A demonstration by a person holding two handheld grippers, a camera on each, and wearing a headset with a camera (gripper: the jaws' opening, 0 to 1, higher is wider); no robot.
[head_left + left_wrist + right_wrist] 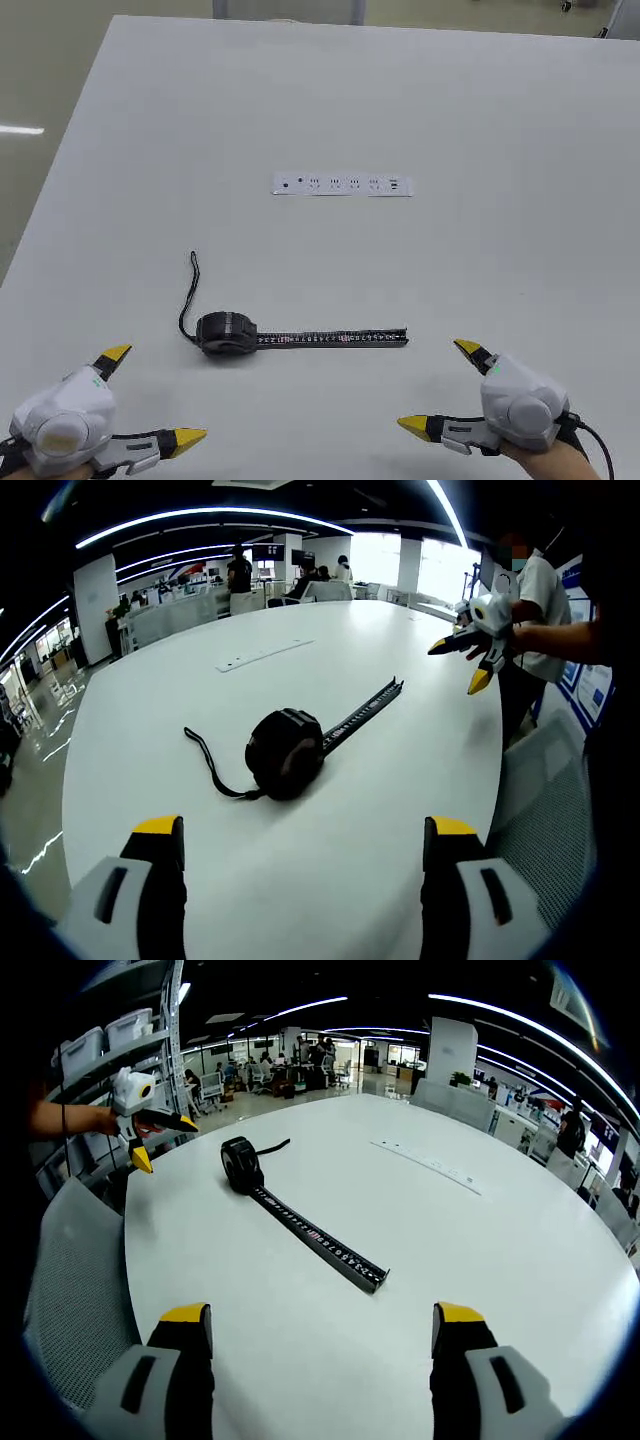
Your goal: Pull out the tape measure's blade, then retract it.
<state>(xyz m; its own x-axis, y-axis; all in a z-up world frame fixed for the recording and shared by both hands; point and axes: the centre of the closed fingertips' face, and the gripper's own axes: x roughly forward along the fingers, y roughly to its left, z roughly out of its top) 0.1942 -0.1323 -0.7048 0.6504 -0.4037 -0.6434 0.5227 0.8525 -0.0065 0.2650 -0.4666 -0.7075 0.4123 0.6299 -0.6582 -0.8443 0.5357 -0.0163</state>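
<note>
A black tape measure (226,333) lies on the white table (330,120), its blade (332,339) pulled out to the right and lying flat. A black wrist strap (189,290) trails from the case. My left gripper (158,396) is open at the near left, a short way from the case (285,753). At the near right my right gripper (442,386) is open too, just short of the blade's end (368,1274). Nothing sits between either pair of jaws. The right gripper view also has the case (240,1163) and the left gripper (160,1140).
A white power strip (342,185) is set flat into the table beyond the tape measure. The table's near edge runs just under both grippers. A person (535,600) stands at the table's side, and office desks lie beyond.
</note>
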